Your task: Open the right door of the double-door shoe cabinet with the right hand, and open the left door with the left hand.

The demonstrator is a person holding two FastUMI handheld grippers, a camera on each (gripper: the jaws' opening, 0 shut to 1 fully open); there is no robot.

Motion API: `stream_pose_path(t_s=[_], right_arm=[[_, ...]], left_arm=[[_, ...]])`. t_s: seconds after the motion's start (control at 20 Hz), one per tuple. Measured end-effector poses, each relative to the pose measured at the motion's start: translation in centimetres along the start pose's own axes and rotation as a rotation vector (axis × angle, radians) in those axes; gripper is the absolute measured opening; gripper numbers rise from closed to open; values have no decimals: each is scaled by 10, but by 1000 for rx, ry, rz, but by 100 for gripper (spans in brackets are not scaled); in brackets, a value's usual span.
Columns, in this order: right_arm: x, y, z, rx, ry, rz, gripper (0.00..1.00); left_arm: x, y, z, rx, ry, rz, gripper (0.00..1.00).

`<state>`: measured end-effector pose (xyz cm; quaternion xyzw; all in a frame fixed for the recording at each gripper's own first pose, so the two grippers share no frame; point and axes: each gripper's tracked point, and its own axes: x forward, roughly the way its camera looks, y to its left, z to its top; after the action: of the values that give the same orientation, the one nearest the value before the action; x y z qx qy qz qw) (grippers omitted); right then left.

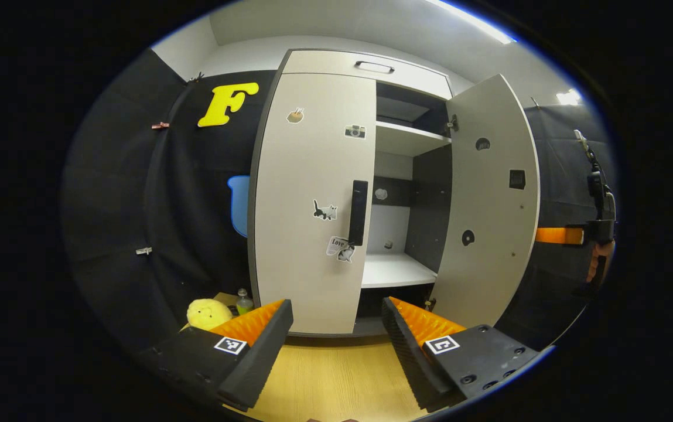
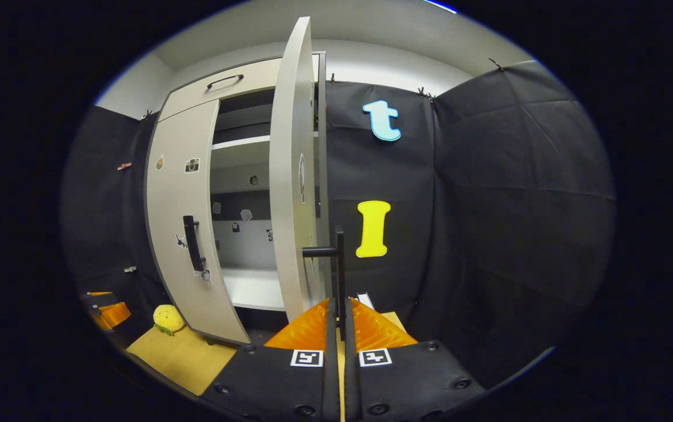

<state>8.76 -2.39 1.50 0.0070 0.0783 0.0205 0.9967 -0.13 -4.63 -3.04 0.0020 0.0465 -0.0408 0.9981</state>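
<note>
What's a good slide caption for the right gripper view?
Right hand-held gripper shut on the handle of the swung-open right door; left door not yet opened.

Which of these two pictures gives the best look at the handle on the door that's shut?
The left gripper view: the left door faces the camera and its handle stands out as a dark upright bar, straight ahead between the open left tool. In the right gripper view that handle is smaller, off to the side and seen at a slant.
</note>
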Motion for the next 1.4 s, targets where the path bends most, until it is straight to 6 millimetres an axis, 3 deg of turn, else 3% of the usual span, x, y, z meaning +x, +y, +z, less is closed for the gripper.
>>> stream_pose_path(t_s=[0.2, 0.35, 0.5, 0.75, 0.8, 0.95, 1.15, 1.2, 1.35, 1.4], right_arm=[[-36, 8, -1, 49, -13, -31, 7], [-57, 38, -8, 75, -18, -21, 7], [-69, 85, -21, 64, -9, 21, 7], [-63, 147, -42, 9, -8, 87, 7], [-57, 157, -43, -1, -25, 96, 2], [-48, 170, -48, -19, -49, 124, 5], [-26, 174, -42, 31, -86, 142, 6], [-17, 169, -43, 31, -90, 131, 13], [-4, 159, -48, 34, -89, 127, 52], [1, 157, -51, 32, -83, 136, 57]], left_arm=[[0, 5, -2, 12, 2, -31, 95], [-4, 11, -5, 21, 8, -60, 95], [-11, 23, -6, 21, 8, -81, 95], [-22, 45, -4, 18, -3, -85, 95], [-23, 50, -2, 20, -8, -78, 95], [-18, 61, 5, 24, -20, -44, 95], [0, 59, 18, 14, -34, 0, 95], [6, 56, 24, 15, -41, 7, 95], [30, 44, 40, 34, -61, 18, 95], [39, 40, 47, 43, -68, 26, 95]])
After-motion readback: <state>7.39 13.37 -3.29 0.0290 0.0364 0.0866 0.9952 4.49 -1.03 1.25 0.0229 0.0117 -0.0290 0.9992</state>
